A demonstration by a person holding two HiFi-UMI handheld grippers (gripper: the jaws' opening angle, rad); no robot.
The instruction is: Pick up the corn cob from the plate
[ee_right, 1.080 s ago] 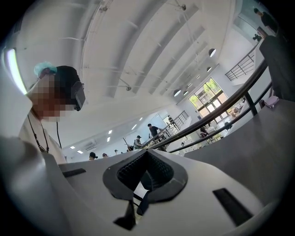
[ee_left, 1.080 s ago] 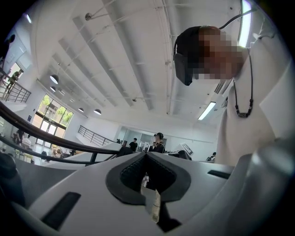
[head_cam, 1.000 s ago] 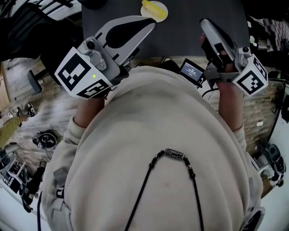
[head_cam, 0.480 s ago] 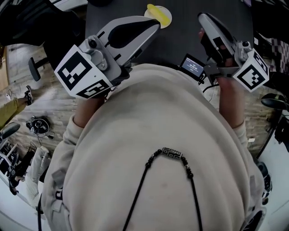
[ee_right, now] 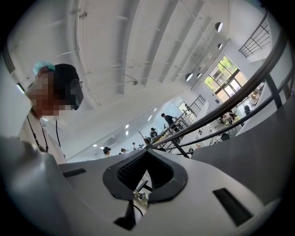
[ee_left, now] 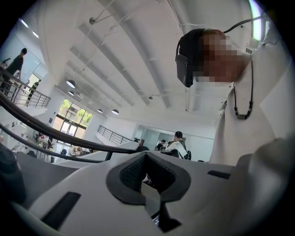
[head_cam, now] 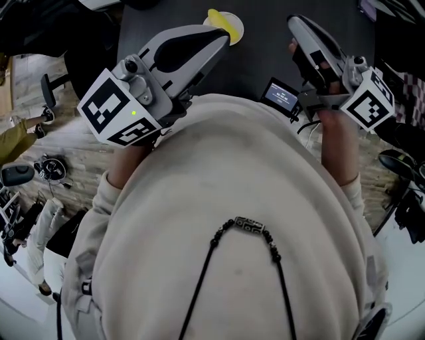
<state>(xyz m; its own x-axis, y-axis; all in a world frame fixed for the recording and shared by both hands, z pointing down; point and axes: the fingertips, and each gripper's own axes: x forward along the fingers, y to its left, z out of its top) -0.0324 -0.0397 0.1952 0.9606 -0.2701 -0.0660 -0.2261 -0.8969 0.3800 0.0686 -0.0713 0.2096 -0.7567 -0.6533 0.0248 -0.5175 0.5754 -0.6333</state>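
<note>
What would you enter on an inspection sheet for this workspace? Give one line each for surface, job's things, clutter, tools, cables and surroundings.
Surface: dark table, mostly bare.
Job's things: yellow corn cob lying on a small pale plate, not yet picked up.
Clutter: small device with a lit screen at the table's near edge.
Tools: left tool and right tool are both shut and empty; neither is on the corn cob.
Cables: a thin cable near the right wrist.
Surroundings: wooden floor with gear at the left; a large hall with railings and people.
</note>
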